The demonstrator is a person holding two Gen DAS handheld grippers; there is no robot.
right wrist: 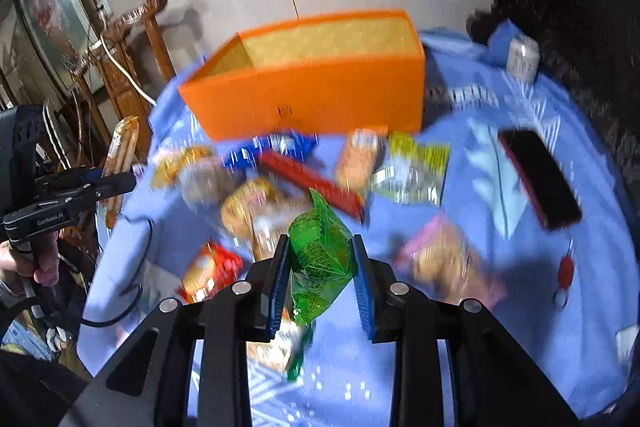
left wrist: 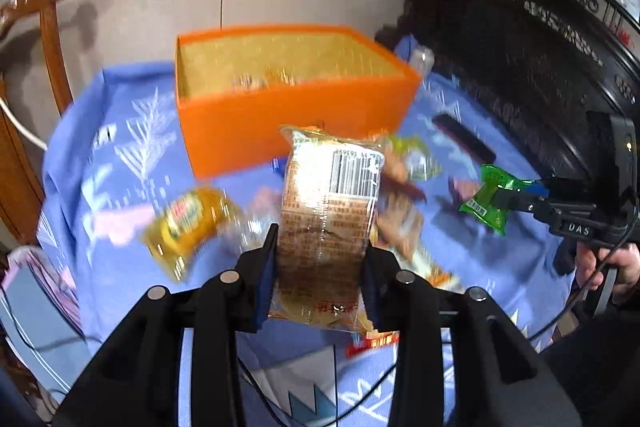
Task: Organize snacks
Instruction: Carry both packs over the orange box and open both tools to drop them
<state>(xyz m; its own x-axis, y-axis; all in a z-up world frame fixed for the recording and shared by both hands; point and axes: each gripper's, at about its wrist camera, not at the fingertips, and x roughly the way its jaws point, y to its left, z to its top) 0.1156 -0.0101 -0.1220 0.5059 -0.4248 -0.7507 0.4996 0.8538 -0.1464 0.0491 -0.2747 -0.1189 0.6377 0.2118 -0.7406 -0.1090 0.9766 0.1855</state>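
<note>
brown packet (left wrist: 326,223) held lengthwise along left gripper (left wrist: 320,259), barcode end forward.

Orange box (left wrist: 288,123) mouth unobstructed above

1. Orange box (left wrist: 256,131), speckled yellow inside.
2. Blue cloth (left wrist: 120,155) over the surface, white branch pattern.
3. Brown-and-clear wrapper (left wrist: 328,211), black-and-white barcode.
4. Green packet (right wrist: 320,251), fine dark print.
5. Black grippers, blue pads (right wrist: 280,279).
</note>
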